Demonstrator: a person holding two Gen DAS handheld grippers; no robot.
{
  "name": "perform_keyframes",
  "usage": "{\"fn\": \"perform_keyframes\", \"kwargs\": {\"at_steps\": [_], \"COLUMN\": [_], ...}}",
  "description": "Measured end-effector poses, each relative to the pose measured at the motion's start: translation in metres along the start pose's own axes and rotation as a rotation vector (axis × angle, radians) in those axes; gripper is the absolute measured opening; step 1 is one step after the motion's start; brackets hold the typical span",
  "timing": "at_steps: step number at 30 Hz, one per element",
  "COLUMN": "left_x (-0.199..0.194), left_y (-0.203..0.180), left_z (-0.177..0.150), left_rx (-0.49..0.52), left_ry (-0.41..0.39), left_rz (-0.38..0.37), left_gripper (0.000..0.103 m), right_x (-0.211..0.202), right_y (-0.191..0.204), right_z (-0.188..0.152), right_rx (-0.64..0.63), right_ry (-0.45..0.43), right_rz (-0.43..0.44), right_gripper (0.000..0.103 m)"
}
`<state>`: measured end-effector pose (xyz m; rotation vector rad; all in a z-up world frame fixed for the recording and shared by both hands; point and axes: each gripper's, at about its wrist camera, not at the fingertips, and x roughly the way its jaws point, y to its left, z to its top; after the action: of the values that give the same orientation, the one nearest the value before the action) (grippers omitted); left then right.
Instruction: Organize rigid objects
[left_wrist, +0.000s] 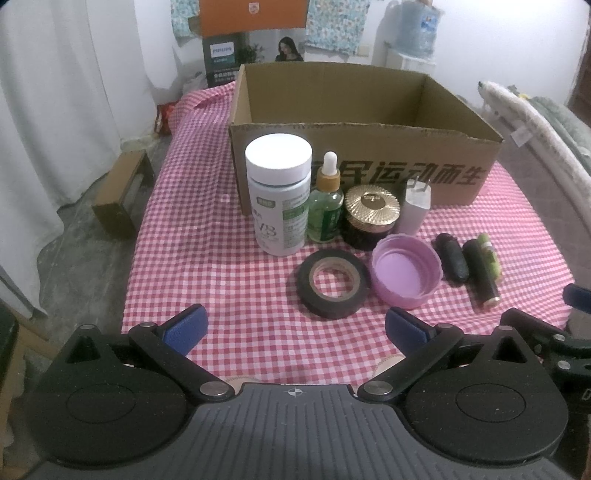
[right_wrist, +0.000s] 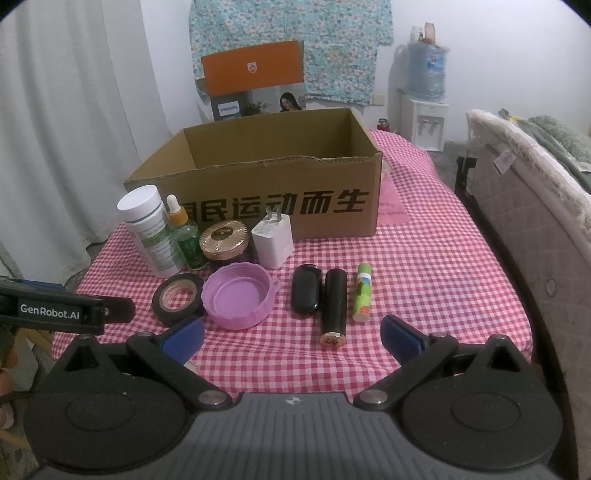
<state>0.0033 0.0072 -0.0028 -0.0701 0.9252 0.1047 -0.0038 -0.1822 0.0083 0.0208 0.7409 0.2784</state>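
Observation:
An open cardboard box (left_wrist: 369, 177) (right_wrist: 332, 214) stands on a red-checked table. In front of it stand a white pill bottle (left_wrist: 279, 195) (right_wrist: 149, 232), a green dropper bottle (left_wrist: 327, 206) (right_wrist: 186, 236), a gold-lidded jar (left_wrist: 371, 218) (right_wrist: 223, 240) and a white charger (left_wrist: 415, 208) (right_wrist: 273, 240). Nearer lie a black tape roll (left_wrist: 334, 282) (right_wrist: 177, 299), a purple lid (left_wrist: 406, 275) (right_wrist: 240, 299), a black capsule (left_wrist: 452, 256) (right_wrist: 304, 293), a black tube (left_wrist: 480, 273) (right_wrist: 334, 306) and a green lip balm (left_wrist: 491, 253) (right_wrist: 363, 291). My left gripper (left_wrist: 295, 328) and right gripper (right_wrist: 293, 338) are open and empty, short of the objects.
A Philips carton (right_wrist: 255, 85) stands behind the box. A water dispenser (right_wrist: 424, 107) stands at the back right, a mattress (right_wrist: 528, 192) along the right. A small brown box (left_wrist: 122, 192) lies on the floor left. The left gripper's body (right_wrist: 55, 312) shows beside the tape.

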Motion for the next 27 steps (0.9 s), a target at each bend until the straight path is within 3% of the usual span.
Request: {"fn": "perform_keyframes", "kwargs": {"at_steps": [7,18,22,27], "left_x": [0.003,-0.001,0.005,0.023], "left_y": [-0.007,-0.04,-0.064,-0.102], "left_z": [0.003,0.031,0.044,0.053], "left_rx": [0.02,0.147,0.217,0.333], "left_ry": [-0.006,-0.149,-0.209,-0.192], "left_rz": [-0.017,-0.157,-0.201,-0.306], "left_gripper": [0.103,0.103,0.103,0.098], "right_x": [0.003,-0.015,-0.01,0.007], "right_y": [-0.005,-0.054,-0.081,-0.102], "right_z": [-0.001,0.016,0.024,0.028], "right_rx": [0.012,0.069,0.11,0.127], "right_ry": [-0.003,-0.125,-0.119,-0.082], "right_rz": [-0.004,-0.041,-0.046,-0.024], "right_gripper": [0.103,0.099,0.089,0.074]}}
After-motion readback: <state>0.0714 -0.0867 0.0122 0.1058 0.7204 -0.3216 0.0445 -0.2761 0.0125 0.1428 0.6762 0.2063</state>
